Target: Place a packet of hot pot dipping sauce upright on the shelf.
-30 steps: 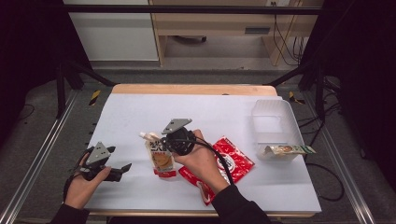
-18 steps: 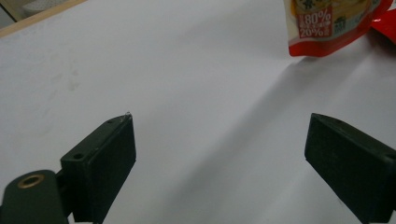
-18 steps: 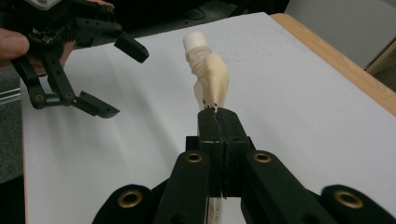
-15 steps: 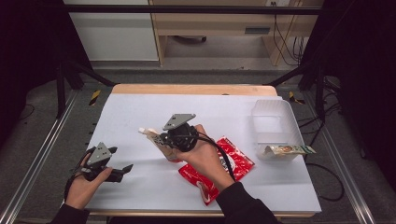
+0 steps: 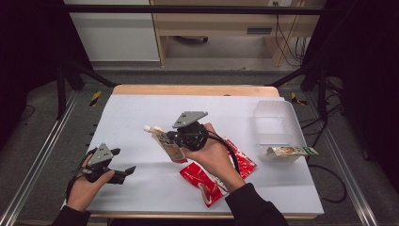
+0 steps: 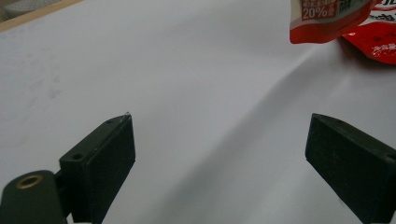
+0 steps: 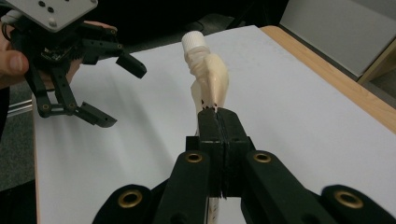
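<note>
A cream spouted pouch (image 5: 164,141) with a white cap and a red lower edge hangs tilted above the white table (image 5: 141,113), cap toward the left. My right gripper (image 5: 173,139) is shut on the pouch near its middle. In the right gripper view the pouch (image 7: 210,79) rises beyond the closed jaws of the right gripper (image 7: 218,114). My left gripper (image 5: 123,161) rests low at the table's front left, open with nothing between its fingers. The left gripper (image 6: 219,163) looks across bare table, with the pouch's red bottom (image 6: 327,18) far ahead.
Two red snack packets (image 5: 207,181) (image 5: 242,157) lie under my right forearm. A clear plastic bin (image 5: 277,122) stands at the right, with a green-and-brown packet (image 5: 287,151) lying across its near rim. The wooden table edge (image 5: 188,89) runs along the back.
My right gripper has lifted the pouch off the table and carried it slightly farther back; the pouch now hangs tilted. The left gripper has stayed where it was.
</note>
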`<control>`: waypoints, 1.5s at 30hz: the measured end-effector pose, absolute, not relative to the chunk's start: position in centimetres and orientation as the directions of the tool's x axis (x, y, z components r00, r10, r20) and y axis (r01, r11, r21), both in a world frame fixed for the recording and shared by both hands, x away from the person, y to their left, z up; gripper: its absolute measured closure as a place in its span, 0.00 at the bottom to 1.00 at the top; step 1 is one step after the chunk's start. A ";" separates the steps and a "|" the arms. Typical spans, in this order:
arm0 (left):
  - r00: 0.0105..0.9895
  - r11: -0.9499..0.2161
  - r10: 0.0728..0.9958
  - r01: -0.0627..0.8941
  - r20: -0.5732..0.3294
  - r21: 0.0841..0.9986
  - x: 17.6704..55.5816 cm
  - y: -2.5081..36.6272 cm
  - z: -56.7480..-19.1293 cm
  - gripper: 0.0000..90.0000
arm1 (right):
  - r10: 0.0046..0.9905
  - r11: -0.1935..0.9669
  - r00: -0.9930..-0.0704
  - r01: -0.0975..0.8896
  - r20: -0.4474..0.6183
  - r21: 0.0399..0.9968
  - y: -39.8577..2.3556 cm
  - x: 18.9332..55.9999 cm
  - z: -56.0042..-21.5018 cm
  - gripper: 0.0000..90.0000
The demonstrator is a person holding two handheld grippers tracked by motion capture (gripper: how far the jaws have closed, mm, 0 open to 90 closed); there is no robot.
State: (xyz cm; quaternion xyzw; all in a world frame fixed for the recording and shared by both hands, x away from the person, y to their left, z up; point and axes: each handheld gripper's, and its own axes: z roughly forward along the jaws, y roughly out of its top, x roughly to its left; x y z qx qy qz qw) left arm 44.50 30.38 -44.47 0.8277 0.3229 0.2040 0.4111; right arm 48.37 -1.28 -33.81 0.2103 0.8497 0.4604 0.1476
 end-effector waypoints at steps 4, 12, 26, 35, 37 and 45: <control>0.722 -0.449 0.689 0.351 0.068 0.822 44.3 30.0 -44.3 0.09 | 0.501 0.472 -0.864 0.221 -0.053 0.854 -2.1 48.1 -33.2 1.00; 0.751 -0.471 0.654 0.316 0.086 0.823 44.0 28.7 -43.2 0.11 | 0.508 0.466 -0.859 0.216 -0.060 0.858 -3.8 47.6 -32.4 1.00; 0.855 -0.495 0.509 0.195 0.100 0.847 45.8 23.5 -37.3 0.33 | 0.490 0.480 -0.869 0.202 -0.070 0.854 -5.8 46.0 -32.4 1.00; 0.878 -0.513 0.465 0.162 0.115 0.843 46.8 21.4 -35.2 0.40 | 0.466 0.493 -0.883 0.202 -0.060 0.846 -5.5 45.4 -33.2 1.00; 0.880 -0.500 0.463 0.160 0.106 0.851 47.0 21.3 -34.9 0.42 | 0.462 0.493 -0.885 0.201 -0.058 0.847 -5.4 45.3 -33.3 1.00; 0.910 -0.511 0.407 0.153 0.080 0.846 47.2 21.0 -34.4 0.52 | 0.443 0.487 -0.895 0.187 -0.056 0.853 -4.8 45.0 -33.2 1.00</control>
